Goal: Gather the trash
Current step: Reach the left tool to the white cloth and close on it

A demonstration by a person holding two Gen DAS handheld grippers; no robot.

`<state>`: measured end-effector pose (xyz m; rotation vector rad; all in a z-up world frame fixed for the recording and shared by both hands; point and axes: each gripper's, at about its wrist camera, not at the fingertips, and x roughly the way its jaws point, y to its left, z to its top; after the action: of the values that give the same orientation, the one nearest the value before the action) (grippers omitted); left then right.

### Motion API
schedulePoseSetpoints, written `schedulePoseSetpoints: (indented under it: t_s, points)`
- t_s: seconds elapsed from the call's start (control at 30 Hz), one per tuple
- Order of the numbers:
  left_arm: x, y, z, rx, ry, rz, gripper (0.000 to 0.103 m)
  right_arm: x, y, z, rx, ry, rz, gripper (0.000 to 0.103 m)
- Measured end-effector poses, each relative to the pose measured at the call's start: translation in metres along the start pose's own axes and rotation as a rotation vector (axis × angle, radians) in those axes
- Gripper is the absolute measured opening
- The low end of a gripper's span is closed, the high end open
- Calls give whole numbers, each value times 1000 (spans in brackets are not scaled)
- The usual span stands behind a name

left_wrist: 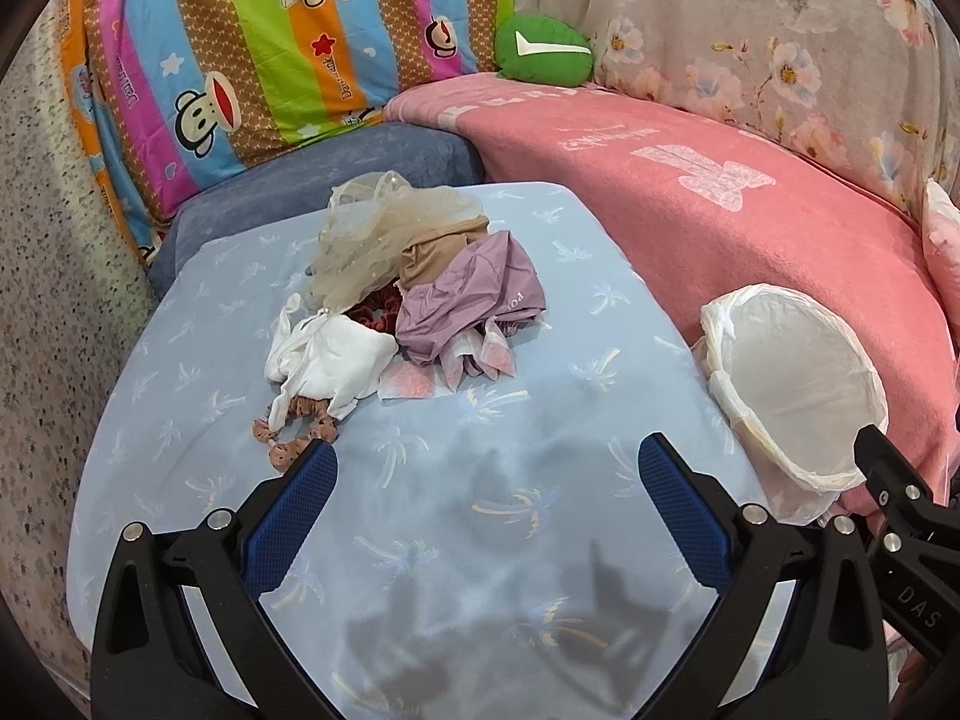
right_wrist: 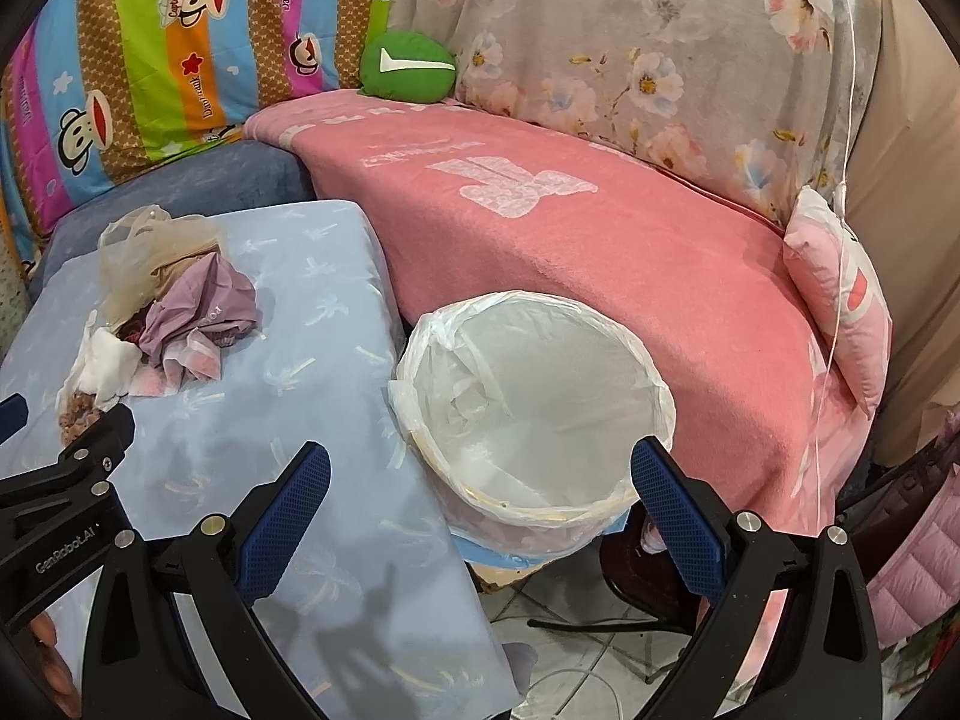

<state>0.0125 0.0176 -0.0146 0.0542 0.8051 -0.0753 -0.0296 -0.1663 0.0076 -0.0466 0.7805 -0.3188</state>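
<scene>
My left gripper point(left_wrist: 487, 471) sits in the lower half of the left wrist view, jaws spread wide, nothing between the blue pads point(left_wrist: 288, 519). Its black body also shows at the lower left edge of the right wrist view. My right gripper point(right_wrist: 480, 474) occupies the lower half of its own view, jaws likewise spread wide and holding nothing; one blue pad point(right_wrist: 678, 519) sits lower right. Part of its black frame appears at the right edge of the left wrist view.

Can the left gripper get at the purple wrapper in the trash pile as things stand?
Probably yes: the left gripper is open, nothing lies between it and the purple wrapper, which sits exposed on the pile.
</scene>
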Motion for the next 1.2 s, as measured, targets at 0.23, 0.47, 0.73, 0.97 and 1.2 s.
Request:
schedulePoseSetpoints:
  t_s: [0.23,0.47,0.73,0.97,1.2]
  points:
    - [16,33,-2,-39,20,15,96,8,27,-1,-7,-3,38,97]
    - [28,73,0,-86,14,51,96,16,60,5,-30,-13,70,97]
    - [51,124,0,-140,41,81,96,25,95,22,-40,-27,108,97]
    - [74,176,-10,-211,90,119,96,35,136,33,-63,-30,142,97]
    - [102,193,-14,-239,147,61,89,45,187,39,-100,-9,218,89]
